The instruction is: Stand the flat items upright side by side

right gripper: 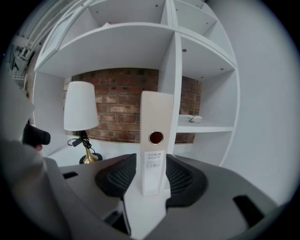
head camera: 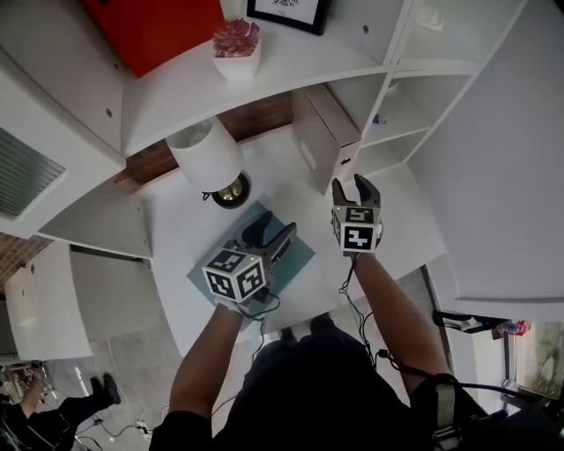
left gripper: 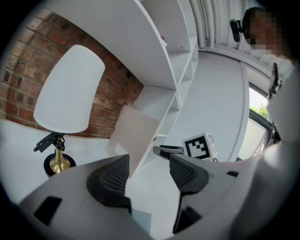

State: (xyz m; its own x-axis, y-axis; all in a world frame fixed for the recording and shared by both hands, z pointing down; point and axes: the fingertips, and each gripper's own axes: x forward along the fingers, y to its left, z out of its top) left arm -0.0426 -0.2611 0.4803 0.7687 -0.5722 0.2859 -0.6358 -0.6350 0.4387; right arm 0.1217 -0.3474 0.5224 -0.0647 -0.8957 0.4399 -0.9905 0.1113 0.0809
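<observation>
Right tongs: the right gripper (head camera: 354,185) pinches the spine of a white cardboard lever-arch binder (right gripper: 155,136), one ribbed black pad on each side of it, low down near its bottom edge.
Left tongs: the left gripper (head camera: 271,231) has its jaws spread with nothing between them; it hangs over a pale blue flat folder (head camera: 301,257).
Binder: it stands upright with its spine facing the right gripper; a round finger hole and a small printed label show on the spine. It is at the back right of the white desk (head camera: 176,233), just beside the upright panel of the white shelf unit (head camera: 388,106). Whether its bottom edge rests on the desk or is just off it cannot be told.
Blue folder: it lies flat on the desk near the front edge, turned at an angle to that edge, well apart from the binder. The left gripper covers its middle; one corner shows just under the jaws in the left gripper view.
Lamp: a table lamp with a white shade (head camera: 205,154) and a round brass base (head camera: 231,190) stands at the back left of the desk, before a red brick wall (right gripper: 117,93).
Shelf above: a pink succulent in a white pot (head camera: 236,48) sits between a red panel (head camera: 154,31) and a black picture frame (head camera: 291,11).
</observation>
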